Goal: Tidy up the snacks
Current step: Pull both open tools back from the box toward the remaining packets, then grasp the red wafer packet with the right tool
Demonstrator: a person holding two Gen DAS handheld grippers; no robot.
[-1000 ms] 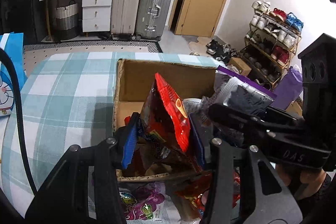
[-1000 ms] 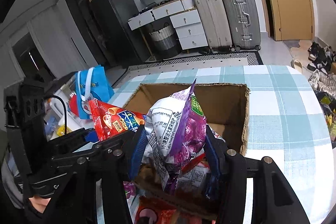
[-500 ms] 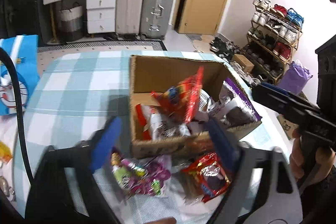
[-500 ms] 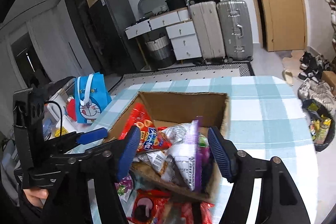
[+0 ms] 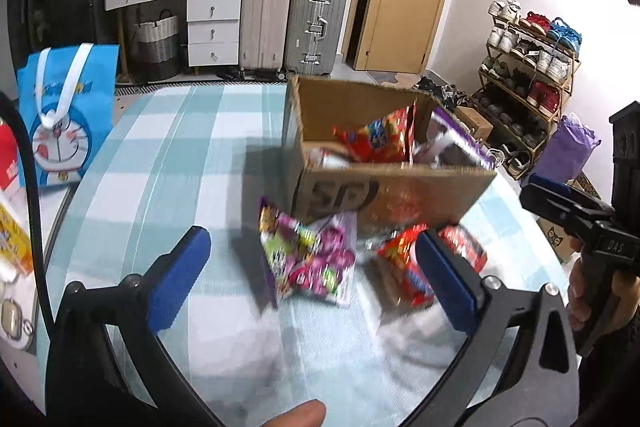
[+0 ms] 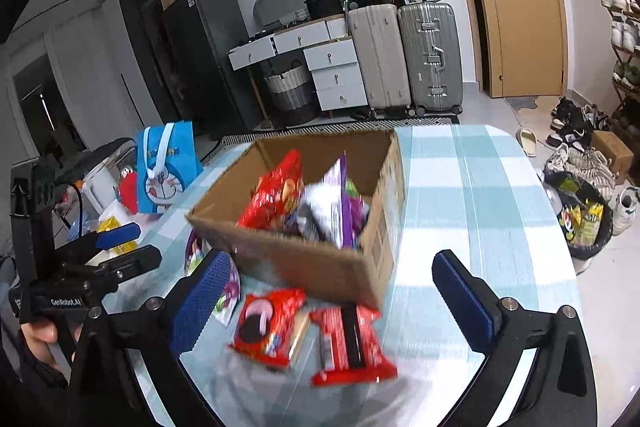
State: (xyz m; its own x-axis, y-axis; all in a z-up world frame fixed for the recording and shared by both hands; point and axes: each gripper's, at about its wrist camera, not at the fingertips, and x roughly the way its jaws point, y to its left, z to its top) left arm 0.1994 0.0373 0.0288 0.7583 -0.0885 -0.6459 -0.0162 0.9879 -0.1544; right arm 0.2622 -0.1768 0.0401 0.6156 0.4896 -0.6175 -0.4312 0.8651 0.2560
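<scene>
A cardboard box [image 5: 384,191] [image 6: 320,261] stands on the checked tablecloth [image 5: 160,167]. A red chip bag [image 5: 380,141] [image 6: 276,191] and a purple-and-white bag [image 5: 452,143] [image 6: 332,203] stick up inside it. A purple candy packet [image 5: 308,259] and two red packets [image 6: 268,327] [image 6: 352,343] lie on the cloth before the box. My left gripper [image 5: 310,239] hovers over these packets, jaws opening wide, gripping nothing. My right gripper [image 6: 332,259] is also opening and empty, short of the box's near wall.
A blue cartoon bag [image 5: 68,115] stands off the table's left edge. Suitcases [image 5: 296,23], white drawers and a door are behind. A shoe rack [image 5: 528,67] is at the right. On the floor to the right is a bin [image 6: 580,223]. A fingertip [image 5: 296,415] shows at the bottom.
Both grippers let go of their bags, the red one from the left and the purple-and-white one from the right, which now sit in the box. Both pulled back and spread wide.
</scene>
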